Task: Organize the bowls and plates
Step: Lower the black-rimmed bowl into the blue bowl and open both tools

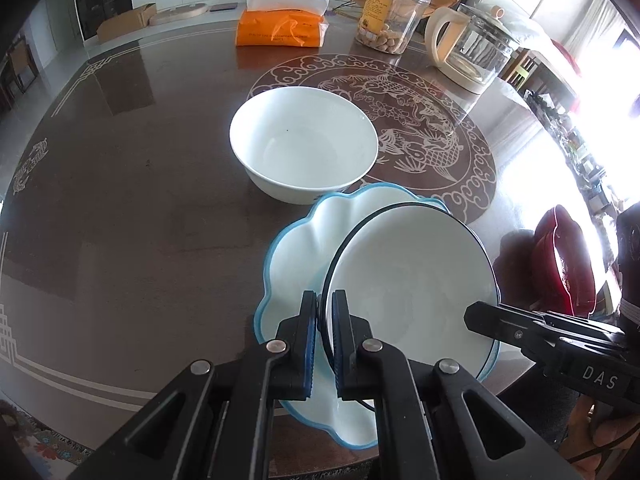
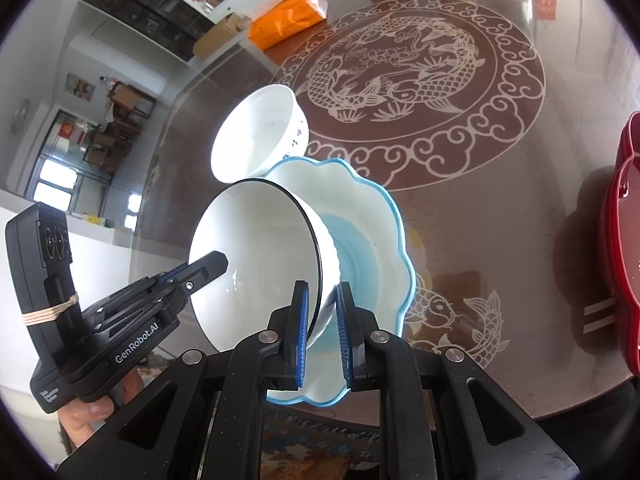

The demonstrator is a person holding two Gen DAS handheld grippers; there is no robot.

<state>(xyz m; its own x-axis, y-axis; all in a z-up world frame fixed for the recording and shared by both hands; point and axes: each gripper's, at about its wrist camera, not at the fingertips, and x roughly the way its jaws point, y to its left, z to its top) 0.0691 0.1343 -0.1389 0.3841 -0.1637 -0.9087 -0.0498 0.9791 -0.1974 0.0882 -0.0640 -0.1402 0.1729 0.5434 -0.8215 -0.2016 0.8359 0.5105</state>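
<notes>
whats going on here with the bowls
A person with two handheld grippers is sorting dishes on a dark table. Both the left gripper and right gripper clamp the rim of a black-rimmed bowl, tilted over a blue scalloped plate. A plain white bowl sits just behind.

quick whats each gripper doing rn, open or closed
left gripper: shut on the rim of the black-rimmed bowl
right gripper: shut on the same bowl's opposite rim

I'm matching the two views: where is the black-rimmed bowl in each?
Left wrist: black-rimmed bowl lower centre-right, above the scalloped blue-edged plate.
Right wrist: bowl centre-left, tilted above that plate.
Shared landmark: the plain white bowl behind.
</notes>
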